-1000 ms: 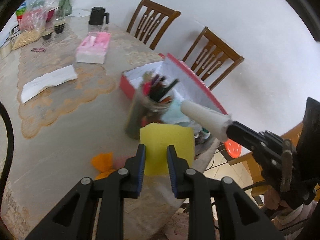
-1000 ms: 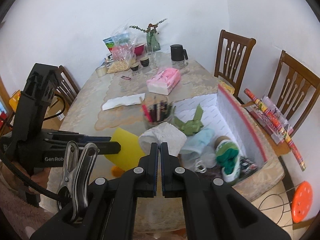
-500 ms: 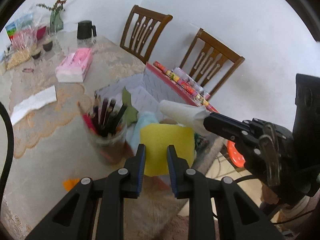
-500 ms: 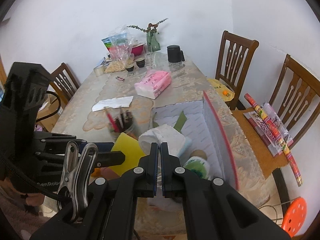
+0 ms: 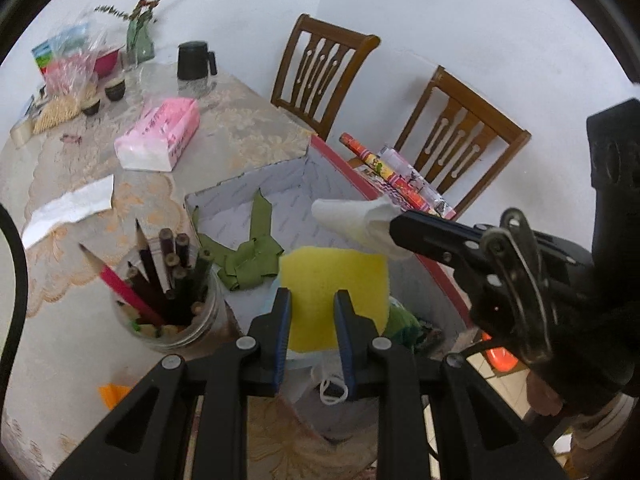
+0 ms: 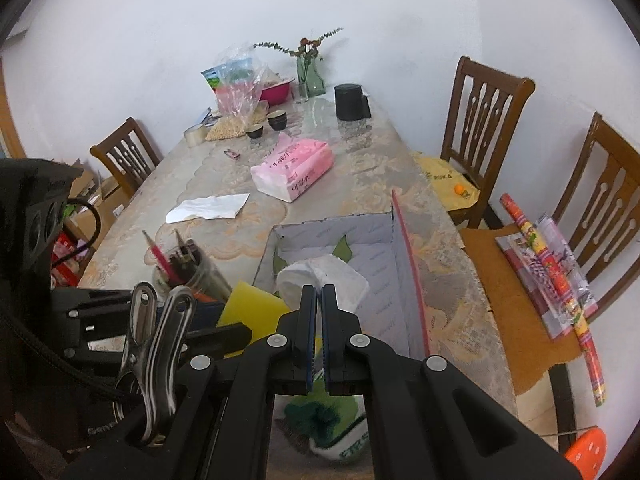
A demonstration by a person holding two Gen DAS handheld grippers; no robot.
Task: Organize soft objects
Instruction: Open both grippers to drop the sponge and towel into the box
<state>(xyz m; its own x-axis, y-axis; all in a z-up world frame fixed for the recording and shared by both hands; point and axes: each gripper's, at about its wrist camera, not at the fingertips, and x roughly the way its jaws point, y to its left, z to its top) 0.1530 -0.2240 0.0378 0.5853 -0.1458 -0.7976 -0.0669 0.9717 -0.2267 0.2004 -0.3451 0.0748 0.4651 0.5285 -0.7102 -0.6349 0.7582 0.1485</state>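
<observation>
We see left gripper: black plastic body, angular arms with triangular cut-outs, round silver screws at pivots, blue ribbed pads on inner finger faces. Black cable loops along its left side. Our right gripper: same black build, silver screws, blue pad edges. Each carries shiny metal spring clamp on flank. Pale lettering on left body, partly readable.

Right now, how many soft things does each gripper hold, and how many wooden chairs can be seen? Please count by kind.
Yellow sponge, held in the left gripper: 1
White tissue, held in the right gripper: 1
Wooden chairs: 3
Total: 5
</observation>
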